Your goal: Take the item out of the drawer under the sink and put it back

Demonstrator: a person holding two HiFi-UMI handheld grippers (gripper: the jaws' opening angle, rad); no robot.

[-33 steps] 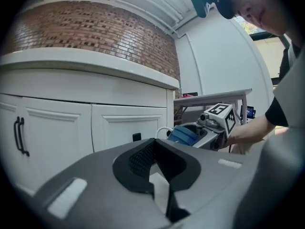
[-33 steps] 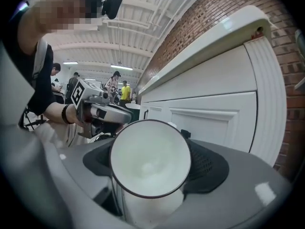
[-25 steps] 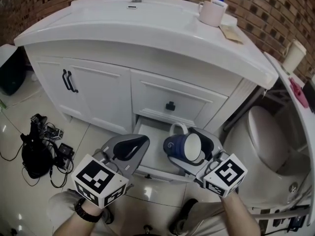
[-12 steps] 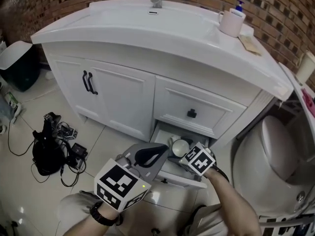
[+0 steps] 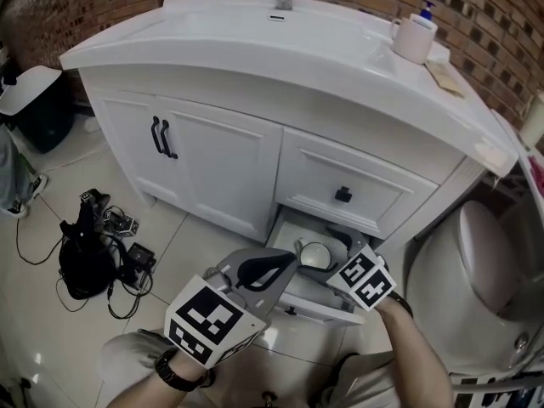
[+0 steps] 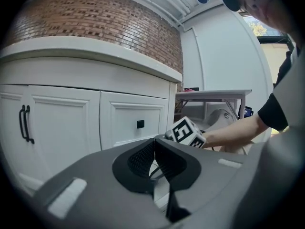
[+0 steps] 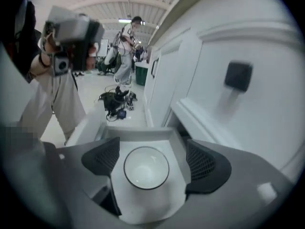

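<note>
Mug (image 7: 146, 167) now lowered into drawer (image 5: 287, 226), right hand-held gripper (image 7: 151, 162) opening wide around it, left hand-held gripper (image 6: 153, 152) closed, empty.

Open drawer (image 5: 316, 308) reachable from above; upper drawer (image 5: 374, 195) overhangs (toilet (image 5: 484, 262) crowds right)

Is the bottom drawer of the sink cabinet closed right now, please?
No, the bottom drawer is pulled out, with the mug sitting inside it.
</note>
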